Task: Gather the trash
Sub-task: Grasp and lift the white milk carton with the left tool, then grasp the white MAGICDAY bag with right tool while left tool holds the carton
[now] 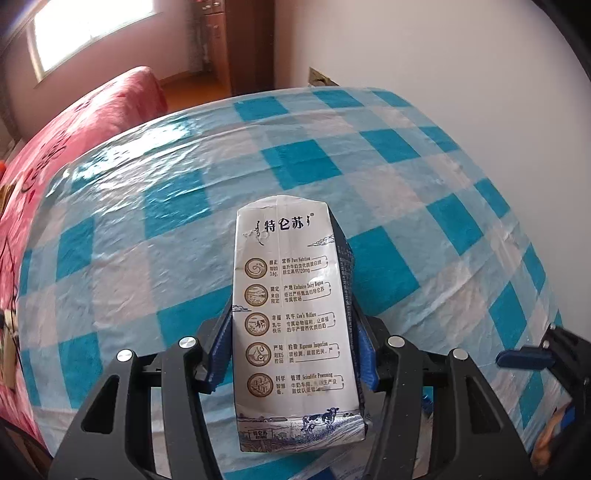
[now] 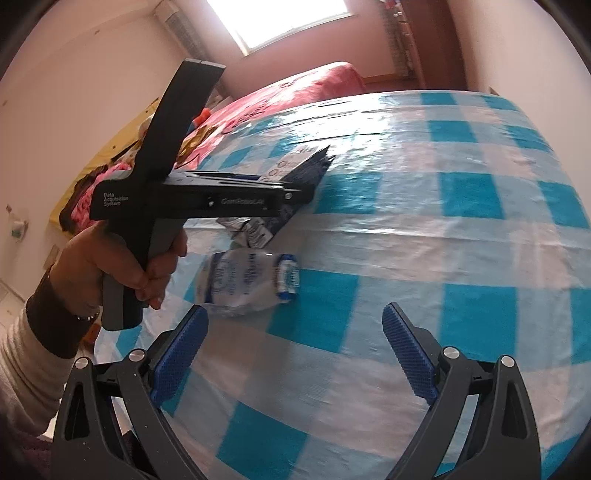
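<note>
My left gripper (image 1: 293, 343) is shut on a white milk carton (image 1: 295, 325) with Chinese print and a cow picture, held above the blue-and-white checked tablecloth (image 1: 147, 221). In the right wrist view the left gripper (image 2: 295, 184) shows from the side with the carton (image 2: 299, 166) in its jaws. A crushed clear plastic bottle (image 2: 247, 280) with a blue label lies on the cloth just ahead of my right gripper (image 2: 295, 354), which is open and empty. A crumpled wrapper (image 2: 247, 230) lies beyond the bottle, under the left gripper.
A bed with a pink cover (image 1: 74, 140) stands left of the table. A white wall (image 1: 480, 74) runs along the right side. A window (image 2: 280, 18) and wooden cabinet (image 1: 218, 40) are at the far end. My right gripper's tip (image 1: 524, 356) shows at the right edge.
</note>
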A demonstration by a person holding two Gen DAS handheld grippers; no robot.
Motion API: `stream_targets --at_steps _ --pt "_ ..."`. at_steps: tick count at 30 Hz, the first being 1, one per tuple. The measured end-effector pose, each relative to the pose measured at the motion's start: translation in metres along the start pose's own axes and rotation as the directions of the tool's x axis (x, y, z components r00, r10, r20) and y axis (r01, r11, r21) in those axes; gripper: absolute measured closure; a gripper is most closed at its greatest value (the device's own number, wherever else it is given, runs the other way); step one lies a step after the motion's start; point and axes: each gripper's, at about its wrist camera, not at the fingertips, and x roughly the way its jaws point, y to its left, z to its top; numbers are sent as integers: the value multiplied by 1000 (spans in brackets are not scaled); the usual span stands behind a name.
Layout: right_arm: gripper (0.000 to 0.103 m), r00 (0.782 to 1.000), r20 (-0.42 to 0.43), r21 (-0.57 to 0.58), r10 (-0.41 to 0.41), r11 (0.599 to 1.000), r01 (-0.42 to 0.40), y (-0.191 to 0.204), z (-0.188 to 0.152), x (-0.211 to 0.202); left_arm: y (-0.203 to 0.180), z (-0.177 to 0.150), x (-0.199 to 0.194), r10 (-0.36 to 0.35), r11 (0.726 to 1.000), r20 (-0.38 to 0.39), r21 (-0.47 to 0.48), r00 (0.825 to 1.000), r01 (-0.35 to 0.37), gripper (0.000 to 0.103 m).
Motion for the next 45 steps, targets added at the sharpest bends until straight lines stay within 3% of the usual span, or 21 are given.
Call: stream_targets --at_steps 4,15,23,36,45 --pt "9 1000 -24 -40 20 999 -21 20 3 16 14 -7 -10 31 998 31 -48 999 -30 47" --pt "9 999 -42 -103 -23 995 19 55 17 55 55 -45 -48 121 981 92 -160 988 -106 47" --pt "7 989 -70 -207 -131 972 114 69 22 77 73 -77 -71 140 966 126 -235 982 -108 47" --pt "7 965 -55 -355 -257 908 222 89 13 96 81 -109 -87 208 950 126 -263 970 -169 47" --pt "9 966 -18 -341 -256 910 235 90 9 89 84 -128 -98 246 940 128 -272 961 -204 47"
